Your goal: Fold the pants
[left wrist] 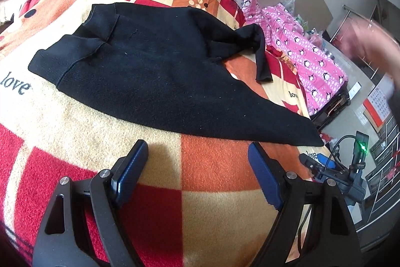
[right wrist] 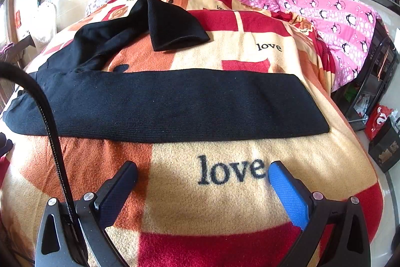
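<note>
Nearest the lens in the left wrist view, the left hand-held gripper is spread wide with nothing between its pads, hovering over the blanket on the bed, just short of the pants. From that side the waistband lies to the far left, flat on the blanket, and the black cloth narrows rightward into one leg that runs to the bed's right edge. A second leg is bunched behind it, its cuff twisted and flopped over the blanket toward a pink quilt.

In the right wrist view the right hand-held gripper is likewise released and empty, hovering above the word "love" printed on the blanket, close to the near leg but not touching it. That leg lies straight and smooth across the frame, its cuff end to the right. The far leg is crumpled and angled off behind, its end doubled over.

By my reading, folding has hardly begun: the pants are spread out, one leg is laid neat, and no fold shows. Left to do, probably: straighten the far leg, lay it on the near one, then fold the length over toward the waistband.
</note>
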The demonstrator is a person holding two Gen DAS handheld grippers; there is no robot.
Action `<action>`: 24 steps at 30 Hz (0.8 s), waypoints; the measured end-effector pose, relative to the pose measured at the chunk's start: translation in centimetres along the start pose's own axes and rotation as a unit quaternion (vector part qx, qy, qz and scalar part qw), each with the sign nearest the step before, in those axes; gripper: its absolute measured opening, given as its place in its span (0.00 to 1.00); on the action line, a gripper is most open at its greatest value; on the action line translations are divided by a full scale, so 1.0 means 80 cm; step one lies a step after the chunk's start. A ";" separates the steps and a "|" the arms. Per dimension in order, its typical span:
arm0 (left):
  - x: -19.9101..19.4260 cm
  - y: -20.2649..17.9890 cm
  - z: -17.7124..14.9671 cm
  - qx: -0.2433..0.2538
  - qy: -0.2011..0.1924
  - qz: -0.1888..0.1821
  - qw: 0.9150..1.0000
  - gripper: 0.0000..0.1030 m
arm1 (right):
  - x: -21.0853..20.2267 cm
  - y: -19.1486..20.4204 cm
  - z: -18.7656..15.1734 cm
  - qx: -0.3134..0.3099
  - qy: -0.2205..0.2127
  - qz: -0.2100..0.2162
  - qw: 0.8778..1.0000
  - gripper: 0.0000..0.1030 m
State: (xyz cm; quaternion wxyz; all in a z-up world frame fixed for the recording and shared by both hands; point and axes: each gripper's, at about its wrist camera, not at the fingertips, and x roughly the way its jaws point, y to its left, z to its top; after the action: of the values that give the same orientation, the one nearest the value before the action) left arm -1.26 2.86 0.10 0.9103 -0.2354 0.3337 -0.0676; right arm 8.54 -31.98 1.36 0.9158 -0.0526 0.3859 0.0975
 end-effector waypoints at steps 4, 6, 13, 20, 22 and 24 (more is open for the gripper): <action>-0.032 0.023 0.009 -0.045 -0.019 -0.009 0.999 0.80 | -0.002 -0.001 0.000 0.000 0.001 0.000 1.000 1.00; -0.057 0.048 0.018 -0.083 -0.047 0.002 0.995 0.80 | -0.001 -0.001 -0.001 0.000 0.001 0.000 1.000 1.00; -0.059 0.151 0.054 -0.263 -0.017 0.012 0.965 0.80 | -0.001 -0.001 -0.001 0.000 0.000 0.000 1.000 1.00; -0.018 0.178 0.099 -0.321 -0.007 -0.020 0.947 0.80 | 0.000 0.001 -0.003 0.001 -0.001 -0.001 1.000 1.00; -0.014 0.179 0.101 -0.318 -0.013 -0.018 0.948 0.80 | -0.001 0.001 -0.002 0.000 0.000 -0.001 1.000 1.00; -0.018 0.173 0.097 -0.300 -0.029 -0.008 0.954 0.80 | -0.001 -0.001 -0.002 0.000 0.000 0.000 1.000 1.00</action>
State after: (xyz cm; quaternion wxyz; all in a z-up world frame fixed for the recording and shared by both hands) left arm 2.09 18.43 -0.45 0.8066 -0.5019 0.3102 0.0350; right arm 8.40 -32.06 1.33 0.9159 -0.0523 0.3859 0.0972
